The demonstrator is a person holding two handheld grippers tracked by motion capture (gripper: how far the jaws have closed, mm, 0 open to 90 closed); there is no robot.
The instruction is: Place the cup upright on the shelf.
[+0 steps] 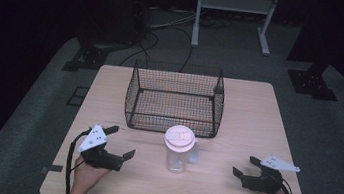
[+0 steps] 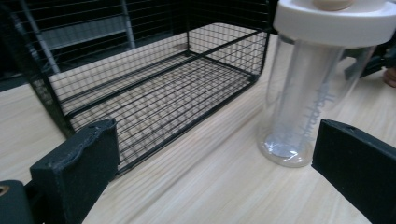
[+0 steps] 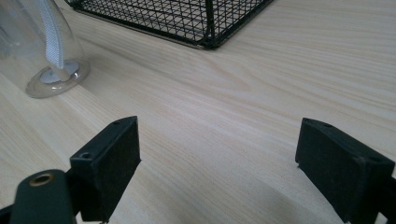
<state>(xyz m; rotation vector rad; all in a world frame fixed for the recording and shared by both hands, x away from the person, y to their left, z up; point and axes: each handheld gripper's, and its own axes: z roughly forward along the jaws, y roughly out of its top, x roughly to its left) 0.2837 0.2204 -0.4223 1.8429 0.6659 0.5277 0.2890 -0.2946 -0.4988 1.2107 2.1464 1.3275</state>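
While both the left gripper (image 1: 120, 143) and the right gripper (image 1: 243, 166) are held spread and empty, a clear plastic tumbler (image 1: 177, 150) with a white lid is seen upright between them, at 6 o'clock of the black wire basket (image 1: 175, 97).

From above the near edge we look forward and down over the whole table (image 1: 258, 113), while both low gripper views, close in, share the basket (image 2: 154, 102) and tumbler (image 3: 42, 51).
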